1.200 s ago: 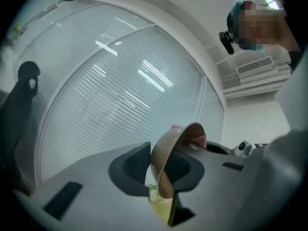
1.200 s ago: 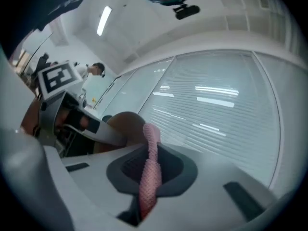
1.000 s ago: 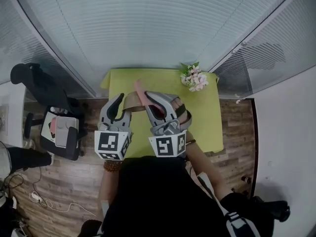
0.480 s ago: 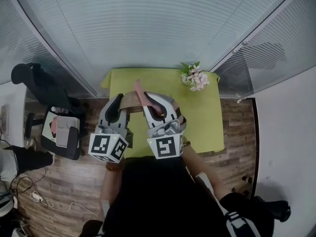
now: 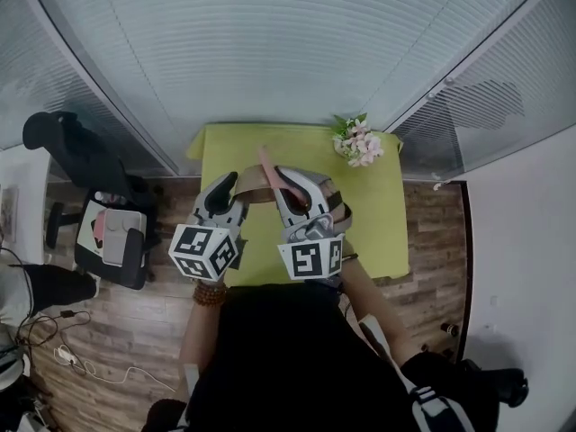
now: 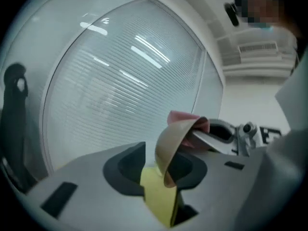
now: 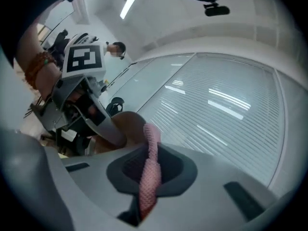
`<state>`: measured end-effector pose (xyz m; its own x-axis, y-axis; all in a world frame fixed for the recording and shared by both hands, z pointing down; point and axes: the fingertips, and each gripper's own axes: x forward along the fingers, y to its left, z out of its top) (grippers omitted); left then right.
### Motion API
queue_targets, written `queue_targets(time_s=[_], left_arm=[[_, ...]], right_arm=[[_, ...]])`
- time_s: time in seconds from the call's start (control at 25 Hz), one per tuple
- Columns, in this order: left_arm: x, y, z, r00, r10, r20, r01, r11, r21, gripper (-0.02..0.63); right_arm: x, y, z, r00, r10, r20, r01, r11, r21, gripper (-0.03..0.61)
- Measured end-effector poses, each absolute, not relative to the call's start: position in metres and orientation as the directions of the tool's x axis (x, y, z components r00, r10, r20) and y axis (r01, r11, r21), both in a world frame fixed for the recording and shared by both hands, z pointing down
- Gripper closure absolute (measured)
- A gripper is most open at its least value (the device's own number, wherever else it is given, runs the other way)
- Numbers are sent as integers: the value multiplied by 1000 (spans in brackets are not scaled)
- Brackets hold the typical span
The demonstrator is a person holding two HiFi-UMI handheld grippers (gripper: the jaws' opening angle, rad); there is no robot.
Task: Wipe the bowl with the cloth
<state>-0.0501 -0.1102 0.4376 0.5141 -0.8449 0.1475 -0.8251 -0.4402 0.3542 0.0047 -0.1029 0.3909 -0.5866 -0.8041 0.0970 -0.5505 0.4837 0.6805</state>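
A brown bowl (image 5: 250,187) stands on edge between my two grippers, above the near part of the yellow-green table (image 5: 369,214). My left gripper (image 5: 227,185) has the bowl's rim (image 6: 168,143) between its jaws, which have just been opening. The rim lies against the right-hand pad, and a strip of table shows beside the other pad. My right gripper (image 5: 281,178) is shut on a pink cloth (image 7: 151,146), which sticks up out of its jaws beside the bowl (image 7: 129,124). From the left gripper view the cloth (image 6: 180,116) shows just behind the bowl's top edge.
A small bunch of pink flowers (image 5: 357,142) stands at the table's far right corner. A black chair (image 5: 63,147) and a dark stool with a grey box (image 5: 112,237) stand on the wooden floor to the left. Glass walls with blinds close off the far side.
My left gripper has rolled, so its marker cube now sits tilted, and it has shifted slightly. The bowl and cloth remain between the two grippers. The right gripper has barely moved.
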Motion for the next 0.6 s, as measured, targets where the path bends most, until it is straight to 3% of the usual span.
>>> queue_targets(time_s=[0.08,0.16,0.36,0.48,0.6], left_arm=[[-47,-112,439,466,-858,215,-884,-443,148,510],[-39,-114,440,448,-856,257,-891,-451,53,548],[-35,-117,442,522,-832,188,-836,-454,309,565],[-42,-118,429,513,-855,78,-775,-423,469,565],[-52,-119,417,498,-864,-68,-628,-414,659,562]], right_arm=[[1,-101,394,-598,-793,118,-484,474,735,565],[-1,-101,398,-599,-790,133,-437,462,772,565],[5,-103,397,-593,-796,123,-477,470,743,565],[9,-108,385,-582,-810,72,-602,488,632,563],[10,-109,372,-573,-819,21,-694,499,519,563]])
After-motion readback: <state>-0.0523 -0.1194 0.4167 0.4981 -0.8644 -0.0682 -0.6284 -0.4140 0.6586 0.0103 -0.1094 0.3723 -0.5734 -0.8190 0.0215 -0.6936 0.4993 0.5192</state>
